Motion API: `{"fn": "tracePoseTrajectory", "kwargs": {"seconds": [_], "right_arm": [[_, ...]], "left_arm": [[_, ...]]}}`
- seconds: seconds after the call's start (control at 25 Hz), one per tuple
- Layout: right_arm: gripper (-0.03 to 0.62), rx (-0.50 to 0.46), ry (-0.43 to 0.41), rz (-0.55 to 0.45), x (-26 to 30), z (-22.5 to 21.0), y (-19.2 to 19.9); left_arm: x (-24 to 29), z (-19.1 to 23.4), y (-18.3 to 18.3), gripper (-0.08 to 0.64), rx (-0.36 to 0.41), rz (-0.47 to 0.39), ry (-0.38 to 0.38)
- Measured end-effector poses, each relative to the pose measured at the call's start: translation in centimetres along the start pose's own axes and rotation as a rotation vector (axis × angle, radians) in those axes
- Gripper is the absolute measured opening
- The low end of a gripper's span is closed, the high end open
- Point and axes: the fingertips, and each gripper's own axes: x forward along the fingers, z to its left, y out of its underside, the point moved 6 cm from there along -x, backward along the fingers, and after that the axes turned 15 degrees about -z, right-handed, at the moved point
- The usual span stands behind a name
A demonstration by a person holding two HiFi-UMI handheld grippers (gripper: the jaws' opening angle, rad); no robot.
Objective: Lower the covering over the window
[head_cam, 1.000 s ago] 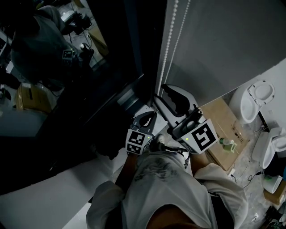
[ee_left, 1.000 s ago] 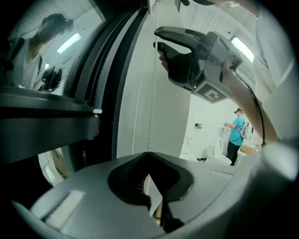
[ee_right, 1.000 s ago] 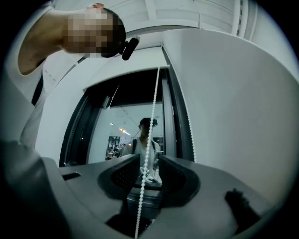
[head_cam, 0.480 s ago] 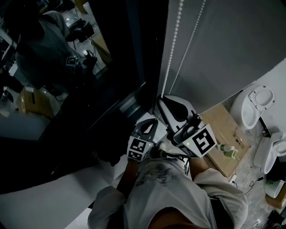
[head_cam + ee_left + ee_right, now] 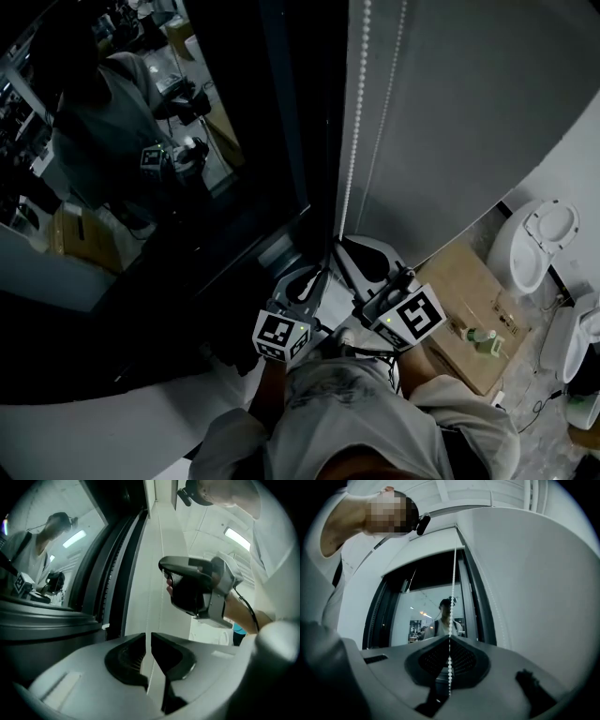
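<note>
A grey roller blind (image 5: 469, 94) hangs to the right of the dark window (image 5: 187, 187). Its white bead chain (image 5: 354, 141) drops in two strands along the blind's left edge. My right gripper (image 5: 345, 242) is shut on one strand, and the bead chain (image 5: 453, 597) runs straight up from between its jaws. My left gripper (image 5: 317, 275) sits just left of and below it. Its jaws have just been opening, and a thin strand (image 5: 149, 620) passes through the narrow gap of the left gripper (image 5: 149, 637) without being pressed. The right gripper's body (image 5: 197, 590) shows ahead of it.
The window glass reflects a person and a lit room. A white sill (image 5: 94, 412) runs along the lower left. On the floor at the right are a cardboard box (image 5: 459, 291), a green bottle (image 5: 480, 339) and white toilet-like fixtures (image 5: 544, 225).
The head camera has tilted, so more of the window and chain shows. My left gripper has risen closer to the level of the right one. The right gripper stays at the chain.
</note>
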Motion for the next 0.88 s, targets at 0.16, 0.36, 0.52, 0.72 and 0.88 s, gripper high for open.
{"fn": "tracePoseTrajectory", "kwargs": {"seconds": [0.16, 0.36, 0.52, 0.72, 0.88], "right_arm": [[0.018, 0.026, 0.009, 0.009, 0.0, 0.0, 0.4], [0.018, 0.029, 0.014, 0.028, -0.7, -0.1, 1.5], [0.018, 0.025, 0.008, 0.036, -0.9, -0.1, 1.9], [0.017, 0.034, 0.031, 0.096, -2.0, 0.1, 3.2], [0.018, 0.047, 0.034, 0.088, -2.2, 0.0, 3.1]], "left_arm": [[-0.1, 0.4, -2.5, 0.044, 0.016, -0.065, -0.009], [0.1, 0.8, -5.5, 0.049, 0.028, -0.131, -0.007], [0.3, 1.1, -7.5, 0.06, 0.034, -0.15, -0.012], [0.9, 0.7, -10.8, 0.063, 0.065, -0.199, 0.027], [1.6, 0.1, -13.7, 0.064, 0.079, -0.264, 0.067]]}}
